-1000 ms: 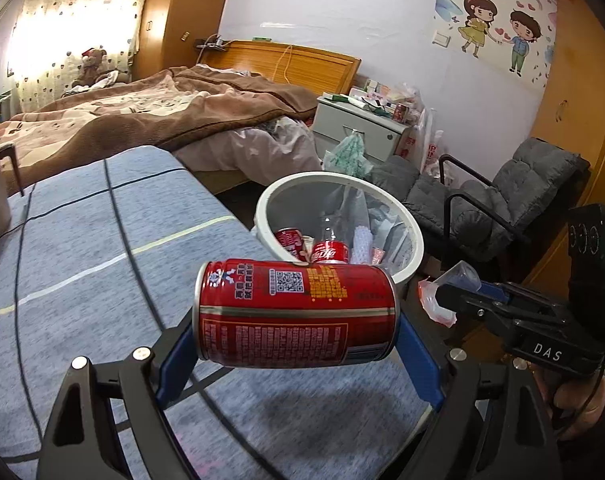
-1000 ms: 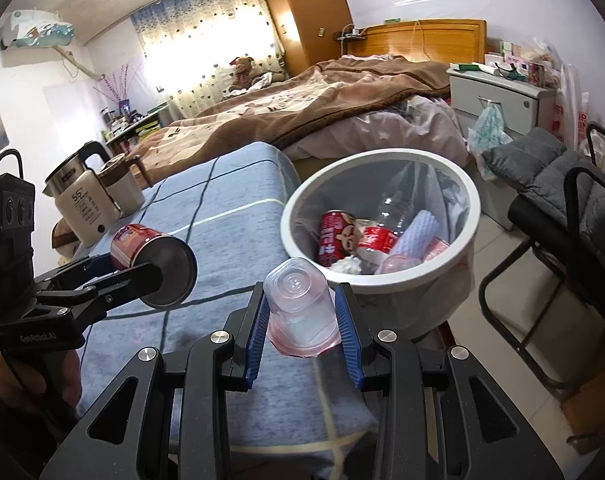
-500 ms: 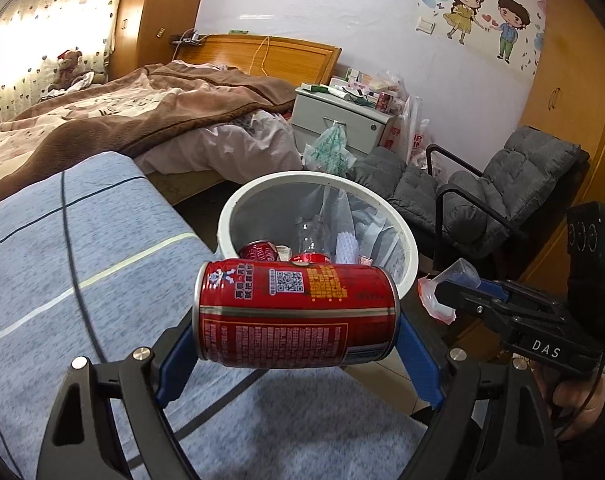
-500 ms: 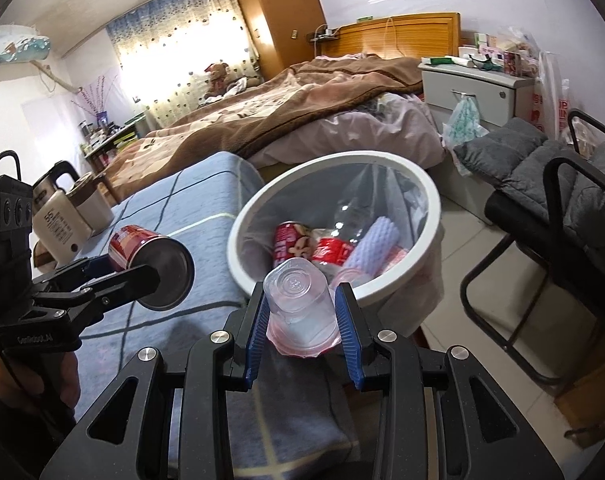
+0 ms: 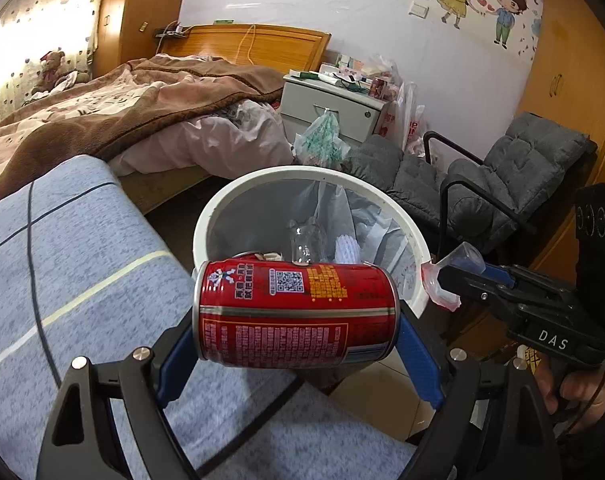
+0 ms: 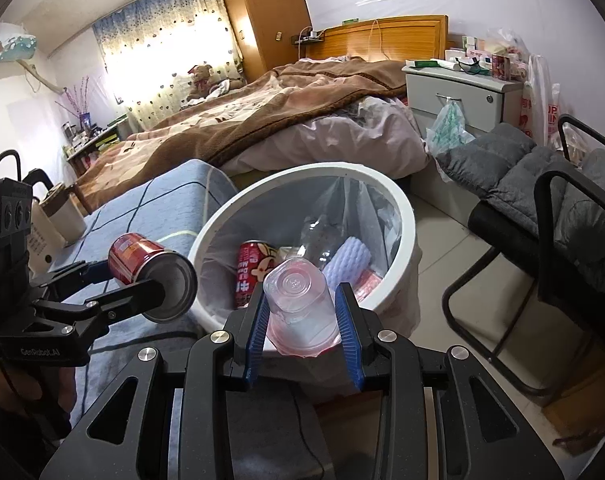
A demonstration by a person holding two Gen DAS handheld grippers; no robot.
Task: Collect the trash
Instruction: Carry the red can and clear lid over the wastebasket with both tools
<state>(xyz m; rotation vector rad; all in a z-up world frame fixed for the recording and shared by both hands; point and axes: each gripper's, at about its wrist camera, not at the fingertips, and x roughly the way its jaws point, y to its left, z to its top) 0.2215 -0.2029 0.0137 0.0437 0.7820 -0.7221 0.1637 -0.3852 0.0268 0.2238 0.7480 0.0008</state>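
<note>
Left wrist view shows the left gripper [image 5: 296, 320] with its blue jaws clamped on both ends of a shiny red metal drink can [image 5: 296, 314], lying sideways. The can hides the near side of the round white plastic trash bin [image 5: 262, 178], so the trash inside is hard to make out. Beside it, the right gripper [image 6: 302, 322] squeezes a soft clear plastic cup [image 6: 300, 306], upside down between its jaws, over the bin's near rim.
</note>
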